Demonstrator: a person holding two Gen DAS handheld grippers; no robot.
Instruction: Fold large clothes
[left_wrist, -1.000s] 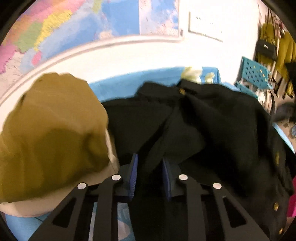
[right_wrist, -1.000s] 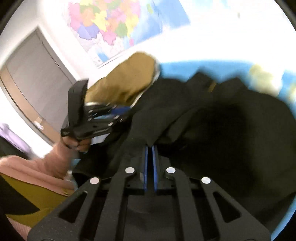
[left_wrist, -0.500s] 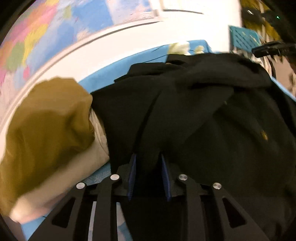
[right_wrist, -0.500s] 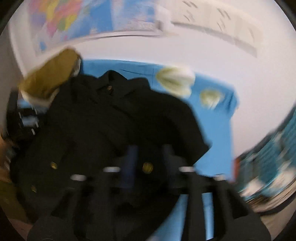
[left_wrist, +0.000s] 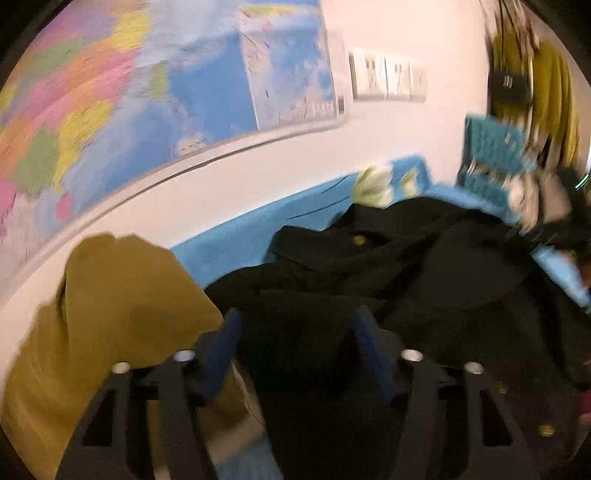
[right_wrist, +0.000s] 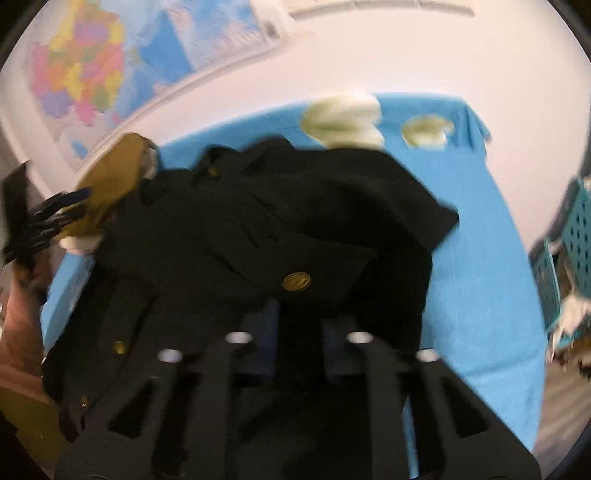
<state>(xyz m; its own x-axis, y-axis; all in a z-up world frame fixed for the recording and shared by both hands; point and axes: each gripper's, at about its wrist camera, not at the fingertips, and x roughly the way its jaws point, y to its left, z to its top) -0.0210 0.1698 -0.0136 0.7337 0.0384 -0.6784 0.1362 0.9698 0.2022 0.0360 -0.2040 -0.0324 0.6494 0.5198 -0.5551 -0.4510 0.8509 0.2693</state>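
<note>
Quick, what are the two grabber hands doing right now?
Left gripper: open, jaws have just been opening, the black coat lies loose between them.
Right gripper: jaws have just been closing on a fold of the black coat.

Coat (right_wrist: 258, 229) on the bed (right_wrist: 480, 229), folded garment (left_wrist: 110, 295) at its left.

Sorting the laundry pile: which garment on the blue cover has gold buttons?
The black coat, spread across the middle of the blue cover; a gold button shows on it. The mustard-brown garment beside it shows none.
</note>
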